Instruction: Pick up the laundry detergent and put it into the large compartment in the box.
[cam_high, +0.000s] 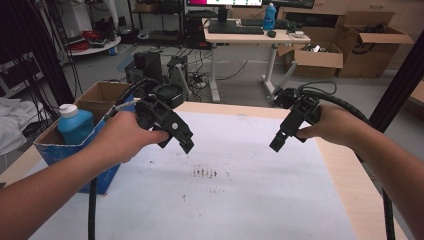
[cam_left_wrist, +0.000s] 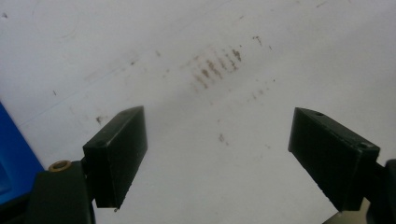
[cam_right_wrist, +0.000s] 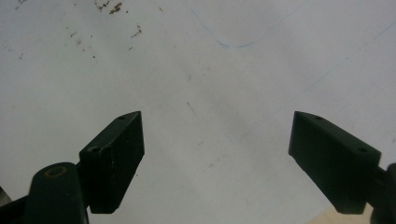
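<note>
- Left gripper (cam_high: 186, 145): jaws wide apart, nothing between them, hanging above the tabletop (cam_high: 260, 200), tips aimed down and toward frame centre.
- Right gripper (cam_high: 276, 145): same state, jaws spread and empty, tips angled down-left in the high view.
- Nearest usable thing: blue bottle with white cap (cam_high: 74, 124), upright in the cardboard box (cam_high: 102, 95) at the left edge of the high view.
- Key relation: bottle sits left of and behind the left gripper, past the hand; long axis vertical. Left hand is clearly nearer; right gripper is well apart from it, across the sheet.
- My read: a grab means swinging the left gripper back left over the box rim and coming down on the cap or neck.
- Surface: white sheet over a wood tabletop, brown smudge marks (cam_left_wrist: 215, 67) mid-sheet, faint blue pen line (cam_right_wrist: 233, 44) under the right gripper.
- Room: lab/office, desk with monitor (cam_high: 225, 4) upper centre, open cardboard boxes upper right, cables on the floor.
</note>
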